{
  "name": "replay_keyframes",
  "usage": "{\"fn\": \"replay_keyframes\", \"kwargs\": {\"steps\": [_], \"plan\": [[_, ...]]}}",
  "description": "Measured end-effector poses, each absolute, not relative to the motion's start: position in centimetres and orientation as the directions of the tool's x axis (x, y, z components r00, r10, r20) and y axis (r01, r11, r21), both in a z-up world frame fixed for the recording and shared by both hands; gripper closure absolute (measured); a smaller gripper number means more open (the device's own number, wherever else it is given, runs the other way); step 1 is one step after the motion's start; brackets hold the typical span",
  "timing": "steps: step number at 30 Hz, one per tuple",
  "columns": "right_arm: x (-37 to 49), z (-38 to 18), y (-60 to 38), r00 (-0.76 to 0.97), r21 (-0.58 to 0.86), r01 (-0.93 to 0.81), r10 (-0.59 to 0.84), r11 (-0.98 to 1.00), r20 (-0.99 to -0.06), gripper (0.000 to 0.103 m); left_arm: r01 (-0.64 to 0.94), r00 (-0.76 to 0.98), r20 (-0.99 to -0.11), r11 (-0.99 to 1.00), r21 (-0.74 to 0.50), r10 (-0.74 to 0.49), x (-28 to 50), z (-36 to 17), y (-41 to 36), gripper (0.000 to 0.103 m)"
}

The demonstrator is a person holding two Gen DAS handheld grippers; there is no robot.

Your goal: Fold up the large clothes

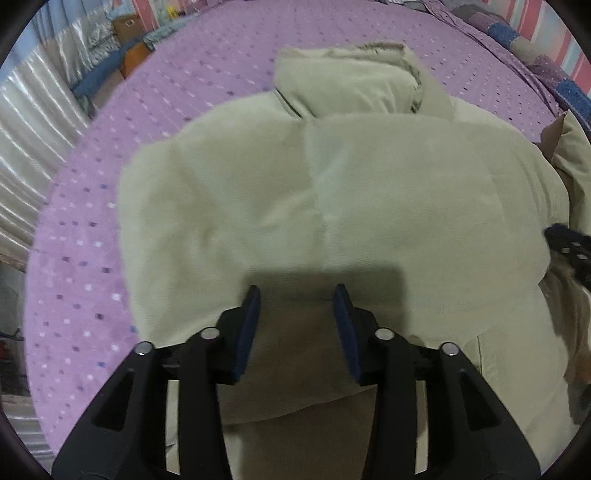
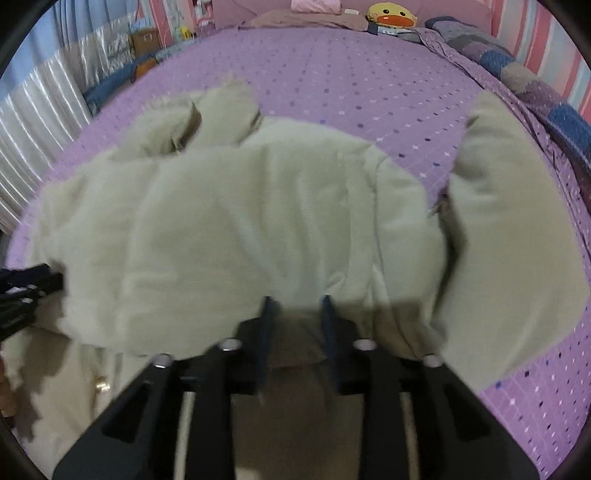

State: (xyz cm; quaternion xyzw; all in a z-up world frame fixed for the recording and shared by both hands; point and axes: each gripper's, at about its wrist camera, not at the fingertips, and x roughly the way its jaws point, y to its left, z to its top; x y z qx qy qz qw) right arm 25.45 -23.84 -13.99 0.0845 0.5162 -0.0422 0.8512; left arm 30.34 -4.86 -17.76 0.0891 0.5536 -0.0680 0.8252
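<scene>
A pale beige padded jacket [image 1: 369,192] lies spread on a purple dotted bedsheet [image 1: 92,221], its collar end [image 1: 351,85] farthest from me. My left gripper [image 1: 296,291] hovers over the near folded edge. Its blue pads stand apart and only shadowed cloth shows under the gap. In the right wrist view the same jacket [image 2: 240,221] has one sleeve [image 2: 506,240] lying out to the right. My right gripper [image 2: 297,301] is over the near hem, jaws apart, pads not pressing the cloth. Each gripper also shows at the other view's edge: right gripper [image 1: 569,247], left gripper [image 2: 26,288].
The bedsheet [image 2: 369,81] stretches far beyond the jacket. A patchwork quilt [image 2: 517,70] runs along the right side. A yellow duck plush [image 2: 391,14] sits at the head. A shiny curtain [image 1: 33,122] and a cardboard box [image 2: 144,37] stand left of the bed.
</scene>
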Motion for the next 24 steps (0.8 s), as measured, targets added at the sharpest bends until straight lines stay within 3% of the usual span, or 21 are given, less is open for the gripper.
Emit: {"fn": "replay_keyframes", "kwargs": {"steps": [1, 3, 10, 15, 24], "plan": [[25.0, -13.0, -24.2, 0.478, 0.110, 0.165, 0.018, 0.980, -0.878, 0.062, 0.207, 0.382, -0.924, 0.976, 0.068, -0.017, 30.2, -17.4, -4.7, 0.044], [24.4, -11.6, -25.0, 0.498, 0.091, 0.185, -0.014, 0.979, -0.867, 0.042, 0.196, 0.401, -0.916, 0.978, 0.072, -0.013, 30.1, -16.6, -4.5, 0.032], [23.1, -8.5, -28.1, 0.541, 0.052, 0.269, -0.106, 0.962, -0.834, 0.033, 0.166, 0.446, -0.895, 0.984, 0.064, -0.017, 29.6, -14.1, -3.4, 0.005], [22.7, -7.2, -30.5, 0.581, 0.103, 0.318, -0.108, 0.942, -0.806, 0.025, 0.155, 0.479, -0.877, 0.987, 0.053, -0.028, 28.7, -12.7, -2.9, 0.003], [22.1, -6.2, -40.6, 0.633, 0.216, 0.522, -0.205, 0.825, -0.747, 0.023, 0.093, 0.502, -0.863, 0.996, -0.018, -0.062, 30.2, -11.5, -1.1, 0.003]]}}
